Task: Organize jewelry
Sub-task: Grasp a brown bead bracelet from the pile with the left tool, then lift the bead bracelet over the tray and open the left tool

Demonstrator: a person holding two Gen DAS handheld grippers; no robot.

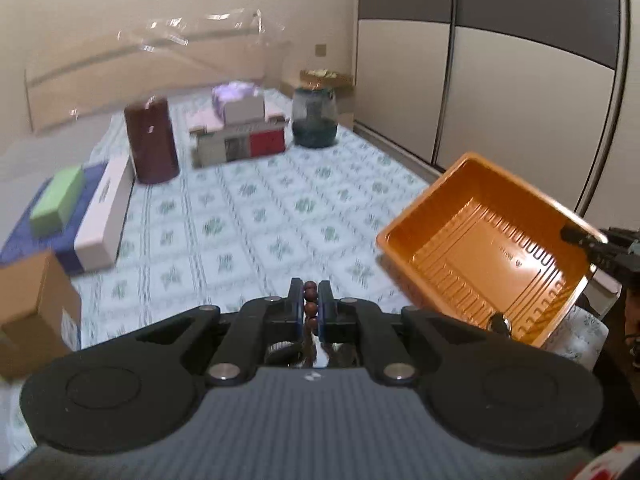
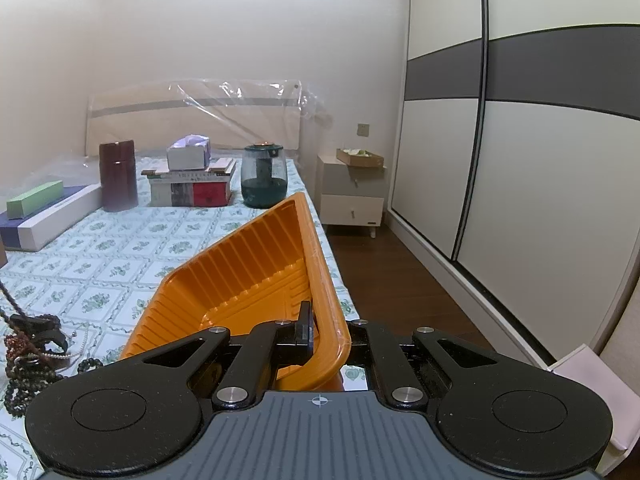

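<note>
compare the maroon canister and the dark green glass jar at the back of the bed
The maroon canister is opaque, tall and straight-sided; the green glass jar is see-through, squat and rounded. The canister stands left of the stacked books, the jar right of them. Both stand upright on the patterned bedsheet.

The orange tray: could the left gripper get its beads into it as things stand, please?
Probably yes. The left gripper holds the beads, and the tray, tilted open toward it by the right gripper, has nothing between.
</note>
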